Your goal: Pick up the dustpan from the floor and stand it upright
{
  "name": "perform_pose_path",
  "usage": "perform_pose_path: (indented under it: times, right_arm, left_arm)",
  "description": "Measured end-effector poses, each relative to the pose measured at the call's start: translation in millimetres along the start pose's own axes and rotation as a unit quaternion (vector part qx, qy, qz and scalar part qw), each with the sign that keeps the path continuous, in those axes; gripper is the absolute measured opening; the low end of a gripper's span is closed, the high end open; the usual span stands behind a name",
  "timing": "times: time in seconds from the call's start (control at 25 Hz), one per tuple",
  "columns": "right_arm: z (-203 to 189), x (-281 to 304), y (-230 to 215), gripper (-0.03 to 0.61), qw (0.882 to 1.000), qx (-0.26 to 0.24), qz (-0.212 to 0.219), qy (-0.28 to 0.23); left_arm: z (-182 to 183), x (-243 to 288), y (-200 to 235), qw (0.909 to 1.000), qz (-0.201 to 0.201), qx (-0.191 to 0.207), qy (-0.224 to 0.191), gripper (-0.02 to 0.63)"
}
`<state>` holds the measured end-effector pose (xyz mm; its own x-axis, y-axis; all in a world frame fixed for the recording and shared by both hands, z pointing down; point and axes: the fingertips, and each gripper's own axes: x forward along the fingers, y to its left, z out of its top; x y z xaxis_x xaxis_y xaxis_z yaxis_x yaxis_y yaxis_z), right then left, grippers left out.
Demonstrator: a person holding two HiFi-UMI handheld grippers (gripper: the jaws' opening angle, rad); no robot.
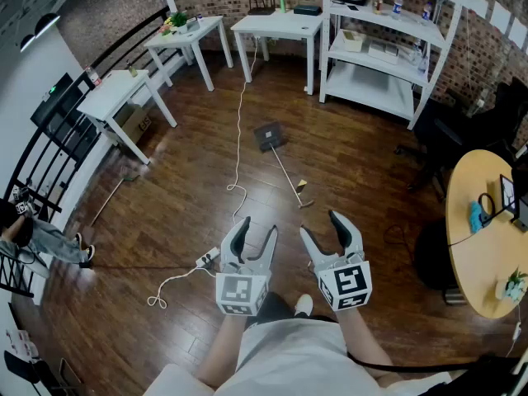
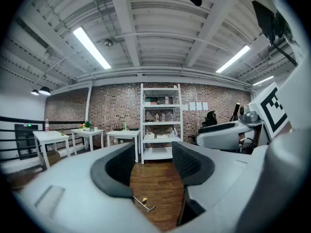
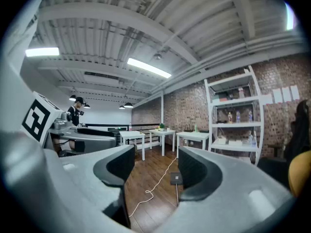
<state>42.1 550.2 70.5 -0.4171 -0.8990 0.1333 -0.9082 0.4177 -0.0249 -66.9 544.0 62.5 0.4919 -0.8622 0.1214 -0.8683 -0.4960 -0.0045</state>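
The dustpan point(image 1: 270, 135) lies flat on the wooden floor in the middle of the room. Its long thin handle point(image 1: 289, 176) runs toward me and ends at a yellow-tagged grip point(image 1: 302, 189). Both grippers hang well short of it, side by side in front of my body. The left gripper point(image 1: 256, 228) is open with nothing between its fingers, and the handle end point(image 2: 143, 205) shows through its gap point(image 2: 153, 166). The right gripper point(image 1: 320, 225) is open and empty too. Between its jaws point(image 3: 151, 171) the dark pan point(image 3: 176, 178) shows far off.
A white cable point(image 1: 239, 139) snakes across the floor to a power strip point(image 1: 207, 259) by the left gripper. White tables point(image 1: 276, 25) and a white shelf unit point(image 1: 388, 48) line the brick back wall. At the right stands a round wooden table point(image 1: 483, 238). A person point(image 1: 37, 238) sits at the far left.
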Motion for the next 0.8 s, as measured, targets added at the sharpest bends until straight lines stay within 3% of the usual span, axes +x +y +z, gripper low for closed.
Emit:
perform_pose_path:
  times: [0.24,0.48,0.8]
  right_arm:
    - [-22.9,55.7,-69.8,0.265,0.999,0.013,-0.022,0.031]
    - [-59.9,147.4,-125.0,0.265,0.996,0.011,-0.022,0.089]
    - [-122.0,305.7,-145.5,0.265,0.976,-0.019,0.062,0.206]
  left_arm:
    - [-25.3,84.5,7.5,0.9994,-0.022,-0.011,0.026,0.244]
    - [-62.2,196.4,51.0,0.9966,-0.044,-0.041,0.056,0.244]
    - [-115.6,333.6,155.0,0.9927,-0.047,-0.064,0.091,0.244]
